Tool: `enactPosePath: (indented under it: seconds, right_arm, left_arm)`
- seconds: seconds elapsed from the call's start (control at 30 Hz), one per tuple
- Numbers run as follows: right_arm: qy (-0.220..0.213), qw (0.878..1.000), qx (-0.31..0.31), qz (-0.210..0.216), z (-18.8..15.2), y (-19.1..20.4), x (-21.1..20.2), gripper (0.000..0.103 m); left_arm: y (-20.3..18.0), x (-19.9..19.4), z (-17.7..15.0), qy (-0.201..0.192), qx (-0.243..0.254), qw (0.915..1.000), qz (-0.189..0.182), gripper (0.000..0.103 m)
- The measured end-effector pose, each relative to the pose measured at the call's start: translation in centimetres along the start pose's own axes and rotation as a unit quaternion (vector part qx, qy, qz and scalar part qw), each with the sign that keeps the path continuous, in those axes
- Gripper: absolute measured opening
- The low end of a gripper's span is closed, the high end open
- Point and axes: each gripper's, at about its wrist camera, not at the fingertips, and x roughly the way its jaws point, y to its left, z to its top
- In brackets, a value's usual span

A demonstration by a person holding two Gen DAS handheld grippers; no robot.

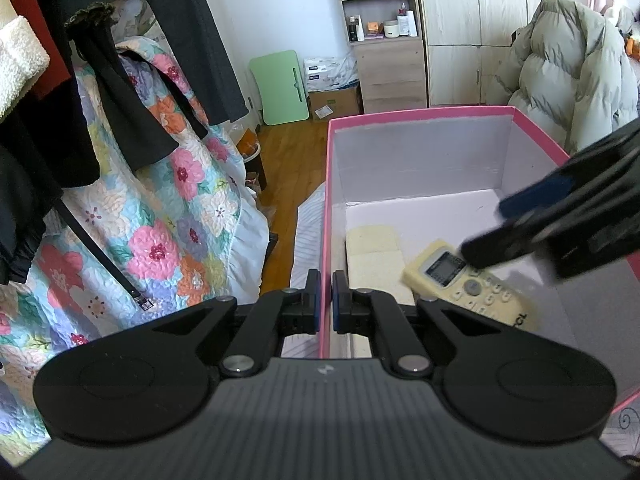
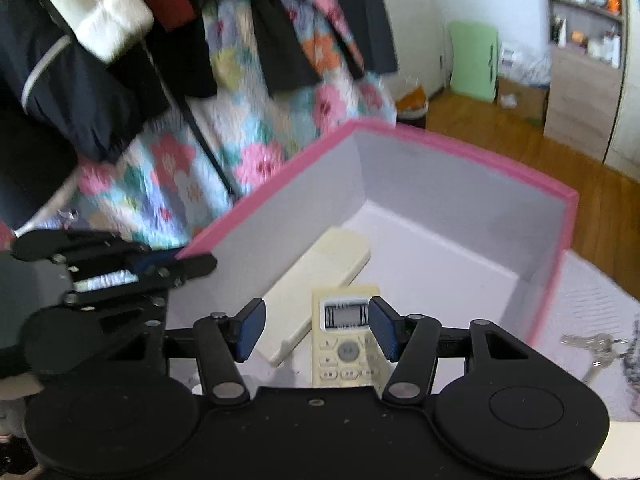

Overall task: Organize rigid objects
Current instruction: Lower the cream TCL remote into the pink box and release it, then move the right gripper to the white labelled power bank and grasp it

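**Remote may skid or tip the box if the claws slip**

On the left, the left claw (image 1: 326, 300) is clenched on the pink box (image 1: 420, 114), its pads pinching the near part of the left wall, one pad outside and one inside. That grip looks like the only thing steadying the box, which sits on a pale striped sheet (image 1: 306, 232) that looks like a bed, close to the bed's left edge, with the wooden floor (image 1: 288, 152) below. If the pinch loosens or the hand pulls sideways, I judge that the thin wall could bend or the whole box could slide toward that edge.

Inside, against the left wall, lies a cream flat case (image 2: 320, 280). Just right of it, and overlapping its near end, rests the yellowed remote control (image 2: 346, 336), screen up, near the front of the box floor.

The right claw (image 2: 318, 330) stands released, its blue pads apart on either side of the remote's screen end and, as far as I can tell, not pressing it. Closing off-centre could squeeze the buttons or flick the remote against the case; lifting away carelessly could catch the right wall.

Further right, outside the box, a bunch of keys (image 2: 596, 346) lies on the sheet, easy to knock.
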Motion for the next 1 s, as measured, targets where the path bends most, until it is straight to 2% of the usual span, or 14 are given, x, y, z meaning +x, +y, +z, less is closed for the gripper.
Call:
enactPosePath:
  seconds: [0.13, 0.2, 0.37, 0.57, 0.77, 1.0]
  right_arm:
    - [-0.057, 0.998, -0.018, -0.022, -1.1, -0.5, -4.4, 0.063]
    - [-0.082, 0.996, -0.024, -0.035, -1.9, -0.8, -6.7, 0.067]
    - [-0.118, 0.99, -0.005, -0.072, -5.0, -2.7, -11.7, 0.068]
    - [-0.105, 0.985, 0.031, -0.13, -9.4, -5.4, -15.7, 0.068]
    - [-0.07, 0.98, 0.048, -0.178, -13.0, -7.0, -16.9, 0.068]
    - [-0.053, 0.977, 0.072, -0.193, -15.4, -8.8, -16.1, 0.068]
  left_arm:
    - [-0.3, 0.0, 0.0, 0.001, 0.004, 1.0, 0.007, 0.005]
    - [-0.5, -0.1, 0.1, 0.002, 0.007, 0.9999, 0.012, 0.005]
    - [-1.1, -0.1, 0.1, 0.002, 0.015, 0.9995, 0.027, 0.006]
    - [-1.8, -0.1, 0.2, 0.004, 0.026, 0.9988, 0.041, 0.007]
    - [-2.0, 0.0, 0.3, 0.009, 0.032, 0.9982, 0.051, 0.007]
    - [-2.4, 0.1, 0.4, 0.011, 0.036, 0.9975, 0.061, 0.008]
